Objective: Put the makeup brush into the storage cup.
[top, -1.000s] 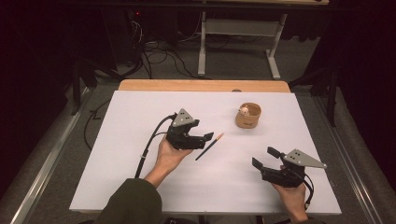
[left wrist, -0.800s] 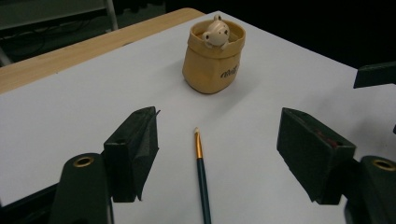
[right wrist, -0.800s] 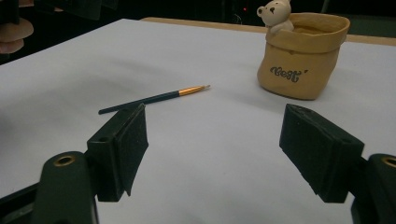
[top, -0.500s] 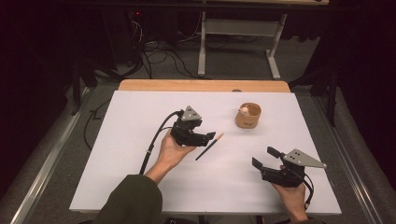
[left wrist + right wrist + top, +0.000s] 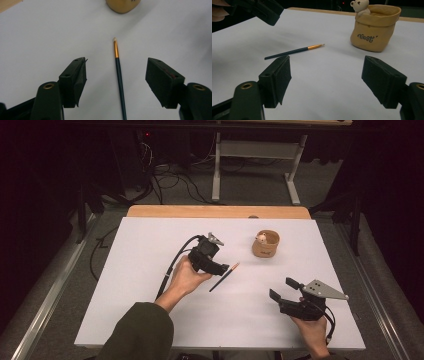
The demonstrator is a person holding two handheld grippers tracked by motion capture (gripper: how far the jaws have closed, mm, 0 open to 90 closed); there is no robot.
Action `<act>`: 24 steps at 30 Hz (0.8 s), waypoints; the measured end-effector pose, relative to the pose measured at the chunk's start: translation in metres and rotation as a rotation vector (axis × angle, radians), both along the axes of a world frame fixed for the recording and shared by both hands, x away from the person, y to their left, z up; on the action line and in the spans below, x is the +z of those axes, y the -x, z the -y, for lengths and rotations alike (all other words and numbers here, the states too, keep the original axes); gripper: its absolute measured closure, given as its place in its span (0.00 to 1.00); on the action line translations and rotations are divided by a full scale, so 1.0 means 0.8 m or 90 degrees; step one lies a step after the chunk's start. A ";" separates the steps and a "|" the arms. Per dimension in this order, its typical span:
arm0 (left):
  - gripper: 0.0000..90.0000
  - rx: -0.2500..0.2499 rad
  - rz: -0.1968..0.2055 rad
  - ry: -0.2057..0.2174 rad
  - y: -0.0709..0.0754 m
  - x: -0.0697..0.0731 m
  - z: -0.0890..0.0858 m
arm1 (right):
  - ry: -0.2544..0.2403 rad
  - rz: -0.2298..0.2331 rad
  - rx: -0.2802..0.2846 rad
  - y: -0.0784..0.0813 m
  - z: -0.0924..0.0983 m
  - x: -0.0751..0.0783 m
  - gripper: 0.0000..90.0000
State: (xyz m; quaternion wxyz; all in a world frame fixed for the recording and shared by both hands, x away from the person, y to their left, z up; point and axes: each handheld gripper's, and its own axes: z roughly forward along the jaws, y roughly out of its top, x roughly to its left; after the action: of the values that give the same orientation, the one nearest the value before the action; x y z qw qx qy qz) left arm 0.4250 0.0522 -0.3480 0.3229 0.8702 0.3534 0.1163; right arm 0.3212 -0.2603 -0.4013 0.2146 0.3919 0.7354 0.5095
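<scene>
The left gripper (image 5: 223, 268) sits right over the brush (image 5: 224, 277), and this is where it gets interesting: in the left gripper view the brush (image 5: 119, 80) runs straight up the gap, handle at six o'clock, gold ferrule and pale tip pointing to twelve, its long axis in line with the jaws' reach and not across them. The jaws are wide apart and have just been closing a little, with the brush lying between them, a touch nearer the left pad, and neither pad touching it; nothing is gripped yet. On the white surface (image 5: 150, 250), seen from above, the brush lies slanted, tip toward one o'clock, aimed loosely at the tan pouch (image 5: 265, 246) with its little bear, which stands apart beyond the tip. The left hand is plainly the nearer one. The right gripper (image 5: 282, 290) hovers down at five o'clock of the brush, well apart from it, jaws spread wide and empty; in its own view the brush (image 5: 294, 51) lies at eleven o'clock, and the pouch (image 5: 374, 27) at one. My read: the squeeze should land on the dark handle, since the pads flank it on either side, provided the gripper drops low enough to meet such a thin stick.
</scene>
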 end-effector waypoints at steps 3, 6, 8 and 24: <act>0.38 0.000 -0.013 -0.030 -0.002 0.000 0.005 | 0.002 -0.005 -0.001 0.001 -0.001 0.000 0.28; 0.39 0.005 -0.029 -0.046 -0.006 0.000 0.008 | 0.005 -0.004 0.002 0.000 -0.002 -0.001 0.28; 0.39 0.009 -0.038 -0.055 -0.009 -0.001 0.009 | 0.006 -0.005 0.002 0.000 -0.002 -0.001 0.28; 0.45 0.019 -0.105 -0.126 -0.025 -0.013 0.023 | 0.007 -0.010 0.002 0.000 -0.002 -0.001 0.28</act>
State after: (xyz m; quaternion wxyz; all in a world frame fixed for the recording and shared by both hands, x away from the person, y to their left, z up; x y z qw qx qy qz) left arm 0.4447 0.0336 -0.3586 0.2036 0.8990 0.3788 0.0831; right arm 0.3213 -0.2587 -0.4024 0.2102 0.3937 0.7403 0.5028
